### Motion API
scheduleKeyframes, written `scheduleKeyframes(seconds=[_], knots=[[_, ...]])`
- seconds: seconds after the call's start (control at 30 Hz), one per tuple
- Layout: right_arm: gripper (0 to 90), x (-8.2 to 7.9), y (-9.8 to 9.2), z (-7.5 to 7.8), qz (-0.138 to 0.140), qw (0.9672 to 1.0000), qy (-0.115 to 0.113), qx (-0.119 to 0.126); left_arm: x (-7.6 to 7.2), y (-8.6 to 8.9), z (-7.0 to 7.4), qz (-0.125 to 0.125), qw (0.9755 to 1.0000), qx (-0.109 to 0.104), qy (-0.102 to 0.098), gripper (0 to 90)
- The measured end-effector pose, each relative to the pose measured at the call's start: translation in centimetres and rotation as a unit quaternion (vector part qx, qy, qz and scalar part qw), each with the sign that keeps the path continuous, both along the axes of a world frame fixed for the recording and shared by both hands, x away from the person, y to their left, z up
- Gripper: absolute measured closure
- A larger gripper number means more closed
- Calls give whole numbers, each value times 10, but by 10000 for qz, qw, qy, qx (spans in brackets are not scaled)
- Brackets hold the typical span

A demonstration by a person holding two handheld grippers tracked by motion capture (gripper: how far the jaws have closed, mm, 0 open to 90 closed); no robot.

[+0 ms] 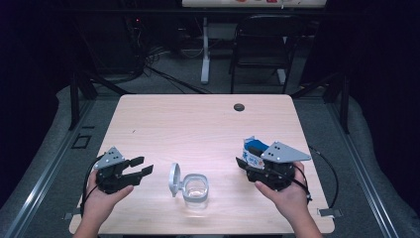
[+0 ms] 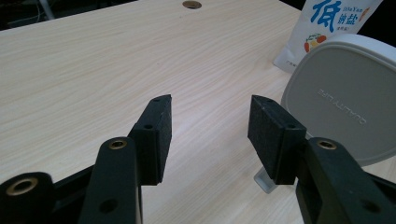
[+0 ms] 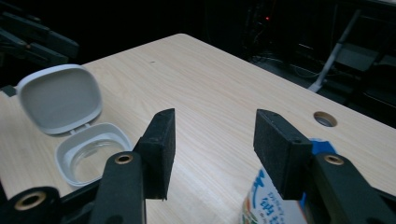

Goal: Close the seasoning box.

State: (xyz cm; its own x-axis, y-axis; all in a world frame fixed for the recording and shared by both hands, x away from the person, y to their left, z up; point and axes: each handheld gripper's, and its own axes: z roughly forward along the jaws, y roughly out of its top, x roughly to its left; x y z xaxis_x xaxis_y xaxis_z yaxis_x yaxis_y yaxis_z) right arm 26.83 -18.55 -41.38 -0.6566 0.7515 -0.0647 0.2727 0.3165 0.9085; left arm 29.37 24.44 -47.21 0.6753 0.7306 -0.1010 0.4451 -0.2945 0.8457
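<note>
From the high view, the left hand-held gripper (image 1: 139, 166) sits near the desk's (image 1: 198, 124) front left edge with its jaws spread wide and nothing between them. Just to its right stands a small clear container (image 1: 196, 188) with its grey hinged lid (image 1: 174, 179) flipped open and standing upright on the left side. The right hand-held gripper (image 1: 246, 166) is at the front right of the desk, close against a white and blue packet (image 1: 253, 152). From this angle it is hard to tell whether its jaws touch the packet.

In the left gripper view, the two black jaws stand wide apart over bare desk wood. The outside of the lid (image 2: 341, 98) rises just to the right of the right jaw, and part of the packet (image 2: 327, 28) stands behind it. A round hole (image 2: 192, 4) shows at the far edge of the desk.

In the right gripper view, the jaws are open wide, with the top of the packet (image 3: 264, 203) low between them, nearer the right jaw; the pads do not seem to press on it. The open container (image 3: 93, 156) and its lid (image 3: 60, 98) lie to the left, well apart from the packet.
</note>
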Motion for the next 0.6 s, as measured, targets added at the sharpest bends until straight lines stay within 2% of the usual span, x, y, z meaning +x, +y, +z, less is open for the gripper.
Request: scheduleKeyframes(seconds=[0.2, 0.37, 0.6], knots=[[505, 6, -15, 5, -316, 9995, -37, 1, 0, 0, 0, 2, 10000, 17, 24, 504], [517, 11, -23, 6, -455, 9989, -106, -20, 1, 0, -1, -7, 10000, 16, 37, 505], [522, 19, -38, -2, -752, 9972, 23, 7, 1, 2, -2, 18, 10000, -2, 40, 506]])
